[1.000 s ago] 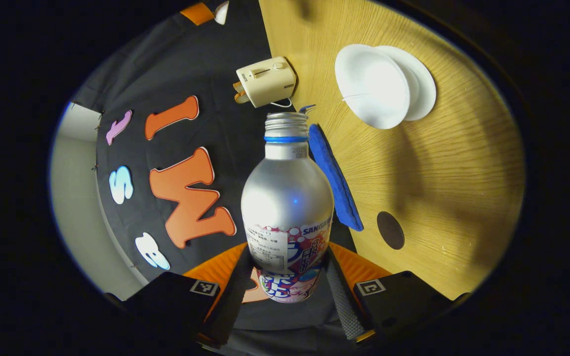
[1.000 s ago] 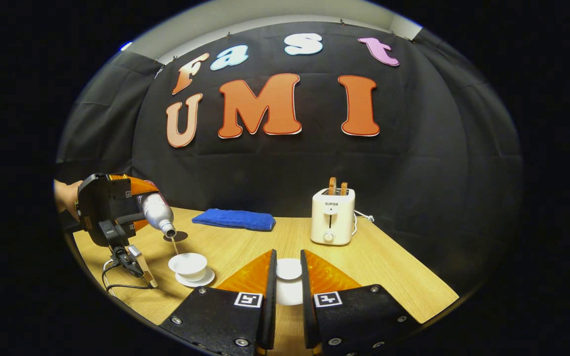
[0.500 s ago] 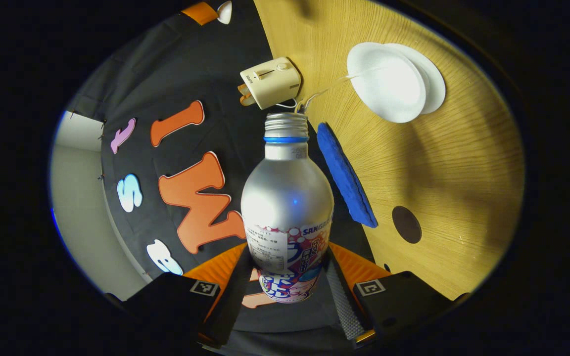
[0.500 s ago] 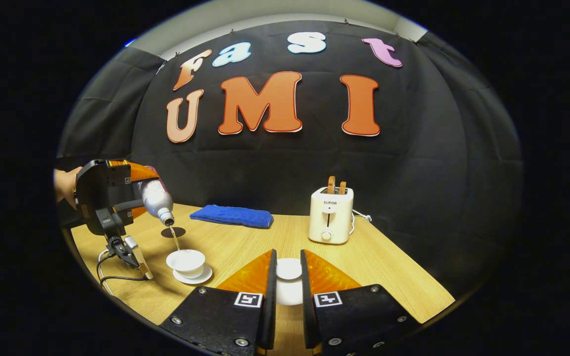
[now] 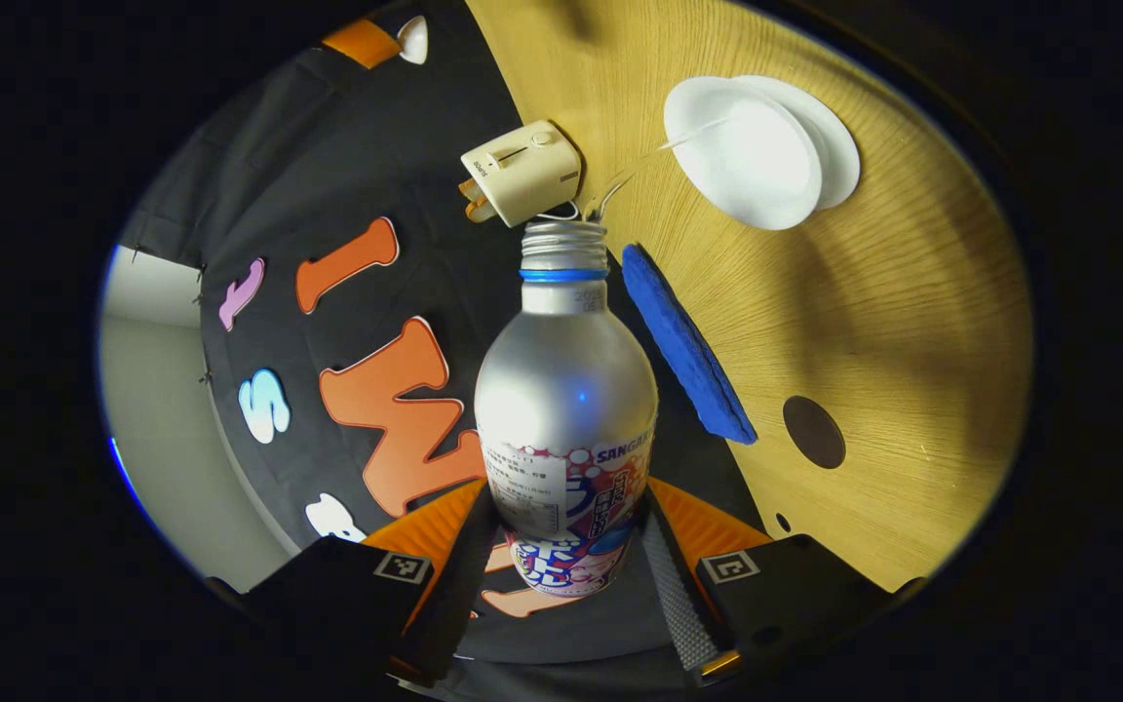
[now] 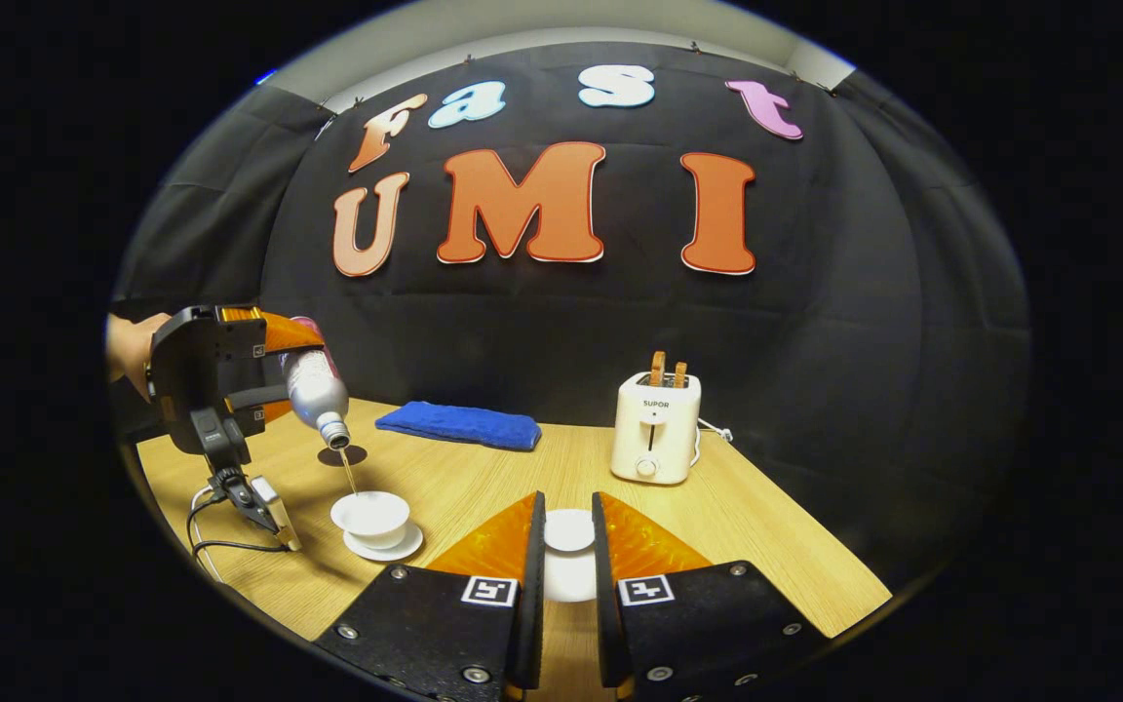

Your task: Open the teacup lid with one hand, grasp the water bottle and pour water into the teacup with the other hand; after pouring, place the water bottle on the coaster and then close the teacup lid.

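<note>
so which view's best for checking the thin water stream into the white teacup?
Right gripper view: it shows the stream side-on, from silver bottle to cup. In the left gripper view the stream is a thin arc toward the cup.

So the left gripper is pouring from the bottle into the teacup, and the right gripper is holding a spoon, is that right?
Not a spoon: in the right gripper view the right gripper holds the white teacup lid. The left gripper does tip the bottle over the teacup.

1. The toaster carries the brand word "SUPOR" on its front.
2. The water bottle wears a printed label of small writing.
3. The right gripper bears two square coded markers.
</note>
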### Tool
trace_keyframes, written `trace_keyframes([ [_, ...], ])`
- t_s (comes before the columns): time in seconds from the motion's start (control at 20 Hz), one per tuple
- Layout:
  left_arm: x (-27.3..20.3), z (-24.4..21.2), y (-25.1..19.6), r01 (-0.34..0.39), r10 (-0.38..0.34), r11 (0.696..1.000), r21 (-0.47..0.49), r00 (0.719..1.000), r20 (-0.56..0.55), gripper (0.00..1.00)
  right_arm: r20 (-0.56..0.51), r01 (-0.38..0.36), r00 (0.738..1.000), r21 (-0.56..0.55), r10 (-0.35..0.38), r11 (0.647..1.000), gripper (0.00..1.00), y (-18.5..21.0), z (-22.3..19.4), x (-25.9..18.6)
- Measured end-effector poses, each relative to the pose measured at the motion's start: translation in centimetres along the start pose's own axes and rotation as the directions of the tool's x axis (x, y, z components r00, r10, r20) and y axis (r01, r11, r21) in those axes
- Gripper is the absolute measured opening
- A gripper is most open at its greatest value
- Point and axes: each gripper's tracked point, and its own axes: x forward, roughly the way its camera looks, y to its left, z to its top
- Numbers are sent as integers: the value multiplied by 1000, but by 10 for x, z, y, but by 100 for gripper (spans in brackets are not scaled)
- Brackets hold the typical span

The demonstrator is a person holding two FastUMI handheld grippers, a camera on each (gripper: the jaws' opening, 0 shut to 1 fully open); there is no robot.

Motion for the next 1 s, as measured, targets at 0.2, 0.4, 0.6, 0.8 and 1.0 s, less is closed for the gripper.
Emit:
trace_keyframes([
  [0.2, 2, 3, -9, 19, -19, 999, 33, 1000, 2, 86, -4, 2, 1000, -12, -2, 1000, 24, 4, 0, 1],
  [0.4, 6, 10, -17, 28, -29, 997, 77, 999, 21, 86, -7, -4, 1000, -21, 4, 1000, 24, 12, -1, 3],
  [0.6, 7, 21, -20, 14, -19, 994, 108, 999, 46, 86, -30, 2, 1000, -24, -2, 1000, 23, 17, -8, 6],
  [0.8, 8, 21, -17, -6, 1, 995, 99, 998, 55, 83, -27, -10, 1000, -31, 9, 999, 24, 27, -6, 6],
  [1.0, 6, 16, -15, -28, 25, 998, 56, 998, 55, 88, -30, -27, 999, -32, 26, 999, 24, 37, -6, 11],
])
